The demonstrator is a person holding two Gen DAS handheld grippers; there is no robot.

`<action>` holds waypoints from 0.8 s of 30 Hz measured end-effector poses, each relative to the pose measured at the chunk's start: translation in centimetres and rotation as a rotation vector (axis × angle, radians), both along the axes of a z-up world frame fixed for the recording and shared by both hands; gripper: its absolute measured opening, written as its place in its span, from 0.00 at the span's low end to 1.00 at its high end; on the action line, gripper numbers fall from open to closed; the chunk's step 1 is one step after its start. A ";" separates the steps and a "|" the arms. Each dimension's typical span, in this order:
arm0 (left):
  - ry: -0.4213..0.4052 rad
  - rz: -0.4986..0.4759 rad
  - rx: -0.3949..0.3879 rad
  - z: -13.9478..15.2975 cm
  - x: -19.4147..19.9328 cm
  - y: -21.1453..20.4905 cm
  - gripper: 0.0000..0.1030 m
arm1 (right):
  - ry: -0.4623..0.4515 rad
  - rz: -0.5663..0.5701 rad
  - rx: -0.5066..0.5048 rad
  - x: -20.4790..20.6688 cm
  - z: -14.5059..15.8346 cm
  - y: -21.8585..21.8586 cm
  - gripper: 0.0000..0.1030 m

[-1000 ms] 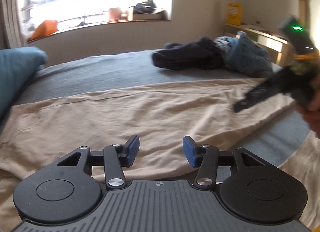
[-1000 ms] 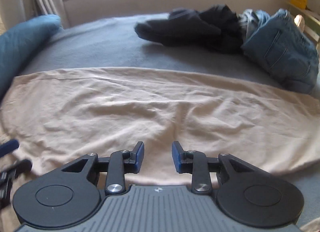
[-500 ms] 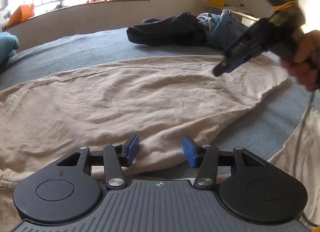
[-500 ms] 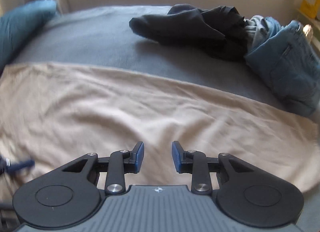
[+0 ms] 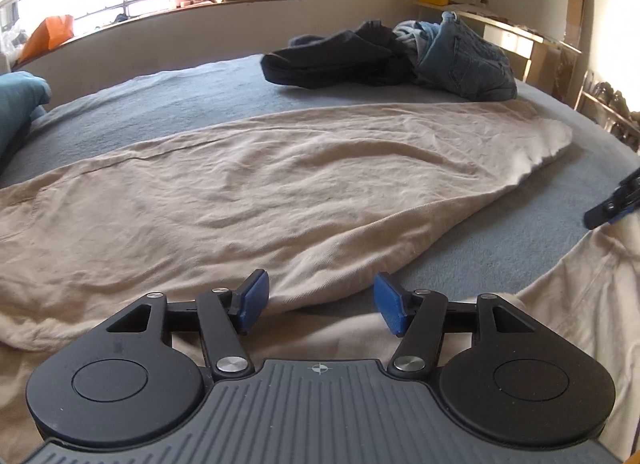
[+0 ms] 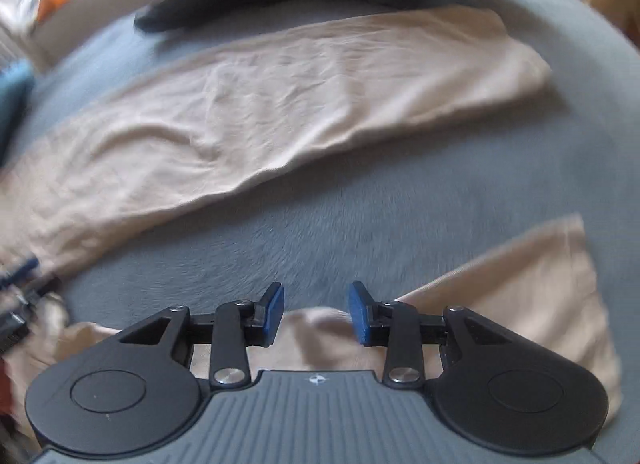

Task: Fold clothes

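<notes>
Across the grey-blue fleecy bedspread (image 5: 168, 100) lie beige trousers (image 5: 280, 184), soft, creased cotton, one long leg stretching from near left to far right and a second leg (image 6: 532, 296) angling off at the near right. Over their near edge the left gripper (image 5: 320, 300) has just been opening, its jaws wide with nothing between them. Above the second leg the right gripper (image 6: 316, 314) has likewise just been parting, narrower, nothing pinched. Beyond, dark clothes (image 5: 336, 60) and crumpled blue jeans (image 5: 464, 60) form a heap.

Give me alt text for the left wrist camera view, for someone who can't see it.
The open left gripper hangs over beige trousers spread on a grey-blue bed, its jaws having just widened with nothing between them. Dark clothes and jeans are heaped beyond.
</notes>
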State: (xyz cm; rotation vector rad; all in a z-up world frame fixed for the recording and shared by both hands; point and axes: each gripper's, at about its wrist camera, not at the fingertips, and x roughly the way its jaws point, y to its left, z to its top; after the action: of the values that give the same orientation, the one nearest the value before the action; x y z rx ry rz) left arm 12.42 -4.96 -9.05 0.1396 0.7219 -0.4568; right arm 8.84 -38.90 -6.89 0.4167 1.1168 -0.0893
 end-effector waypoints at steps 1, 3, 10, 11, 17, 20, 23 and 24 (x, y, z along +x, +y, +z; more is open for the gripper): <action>-0.002 0.018 -0.002 0.7 -0.8 0.8 0.66 | -0.030 -0.036 0.069 -1.4 0.6 -0.2 0.39; 0.001 0.052 -0.011 1.9 -2.7 2.5 0.72 | -0.098 -0.079 0.199 -3.7 1.7 0.3 0.40; 0.102 0.226 -0.005 4.8 -11.2 10.9 0.79 | -0.312 0.016 0.357 -7.0 5.4 6.7 0.40; 0.112 0.268 0.002 5.0 -12.5 12.0 0.79 | -0.330 0.047 0.393 -7.4 5.9 7.7 0.40; 0.231 0.556 -0.118 3.4 -17.0 17.9 0.79 | -0.236 0.236 0.681 -10.0 4.2 14.5 0.41; 0.233 0.683 -0.209 2.0 -17.3 19.9 0.75 | -0.125 0.252 0.682 -11.7 1.6 17.1 0.42; 0.194 0.802 -0.293 1.0 -16.5 22.1 0.73 | -0.050 0.221 0.676 -13.2 -0.6 18.1 0.42; 0.193 0.838 -0.316 0.6 -16.0 22.9 0.70 | -0.036 0.210 0.674 -13.6 -1.0 18.2 0.42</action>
State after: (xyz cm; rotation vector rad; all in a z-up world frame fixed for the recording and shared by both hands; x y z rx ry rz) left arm -3.55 17.90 -8.47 -0.4999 0.8164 0.2275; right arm -4.79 -20.74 -7.90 0.8909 1.1315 0.4907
